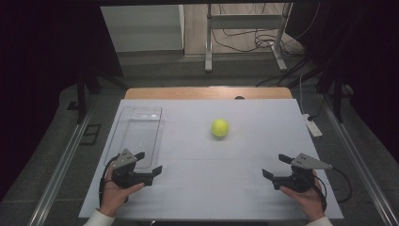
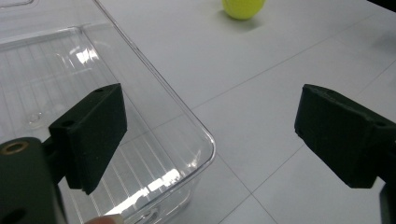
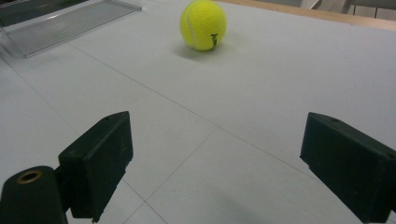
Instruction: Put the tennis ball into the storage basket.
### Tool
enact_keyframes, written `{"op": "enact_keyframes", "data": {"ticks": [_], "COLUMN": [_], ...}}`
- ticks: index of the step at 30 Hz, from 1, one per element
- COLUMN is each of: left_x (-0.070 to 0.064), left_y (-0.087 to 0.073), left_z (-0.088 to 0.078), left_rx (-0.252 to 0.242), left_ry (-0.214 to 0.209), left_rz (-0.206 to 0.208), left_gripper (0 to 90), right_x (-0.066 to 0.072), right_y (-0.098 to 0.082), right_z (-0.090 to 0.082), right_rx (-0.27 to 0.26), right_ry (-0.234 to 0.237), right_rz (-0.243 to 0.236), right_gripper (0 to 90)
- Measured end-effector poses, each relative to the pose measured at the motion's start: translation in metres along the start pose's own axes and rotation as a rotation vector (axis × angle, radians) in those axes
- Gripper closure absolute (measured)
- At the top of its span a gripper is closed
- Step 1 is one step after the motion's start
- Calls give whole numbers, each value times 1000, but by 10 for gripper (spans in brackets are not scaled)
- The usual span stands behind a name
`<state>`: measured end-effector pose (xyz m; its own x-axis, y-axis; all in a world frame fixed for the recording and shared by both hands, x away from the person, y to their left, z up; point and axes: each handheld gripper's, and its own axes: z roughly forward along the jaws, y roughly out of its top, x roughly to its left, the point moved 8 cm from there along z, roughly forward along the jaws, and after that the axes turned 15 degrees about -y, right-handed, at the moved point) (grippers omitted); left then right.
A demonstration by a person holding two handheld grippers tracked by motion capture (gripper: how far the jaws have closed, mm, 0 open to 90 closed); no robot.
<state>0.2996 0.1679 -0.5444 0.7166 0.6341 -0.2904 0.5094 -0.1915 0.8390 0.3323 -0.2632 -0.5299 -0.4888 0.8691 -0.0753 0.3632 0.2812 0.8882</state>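
High view: tennis ball [image 1: 219,127] on white counter [image 1: 244,188], free-standing, touched by nothing.
Right gripper [image 1: 275,166]: near counter's front edge, jaws wide apart, nothing between them. Ball ahead of it and off to its left, well apart; round, so no long axis to align with.
Right gripper view: ball [image 3: 203,24] ahead, left of centre between the jaws, bare counter all the way to it.
Left gripper [image 1: 149,162]: jaws likewise spread wide, empty, just beside the near end of clear plastic tray [image 1: 123,123]. Ball ahead and to its right, well apart.
Left gripper view: tray [image 2: 154,112] directly under left jaw; ball [image 2: 243,8] far ahead at top edge.
Judged: neither clearly nearer; right gripper faces ball more squarely.
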Motion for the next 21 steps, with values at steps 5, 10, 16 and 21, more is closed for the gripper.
{"op": "enact_keyframes", "data": {"ticks": [5, 10, 16, 21], "left_x": [-1, -2, -3, -4], "left_y": [1, 0, 1, 3], "left_z": [-1, -3, -4, -4], "left_rx": [-4, -7, -8, -5], "left_ry": [-1, 0, -4, -9], "left_rz": [-4, -8, -12, -19], "left_gripper": [106, 106, 104, 105], "right_x": [0, 1, 2, 3], "right_y": [1, 2, 2, 2], "right_z": [-2, 1, 3, 3], "right_rx": [-5, -3, -2, -1], "right_ry": [-2, 4, 12, 14], "right_rz": [-1, -4, -8, -8], "right_gripper": [97, 99, 100, 100]}}
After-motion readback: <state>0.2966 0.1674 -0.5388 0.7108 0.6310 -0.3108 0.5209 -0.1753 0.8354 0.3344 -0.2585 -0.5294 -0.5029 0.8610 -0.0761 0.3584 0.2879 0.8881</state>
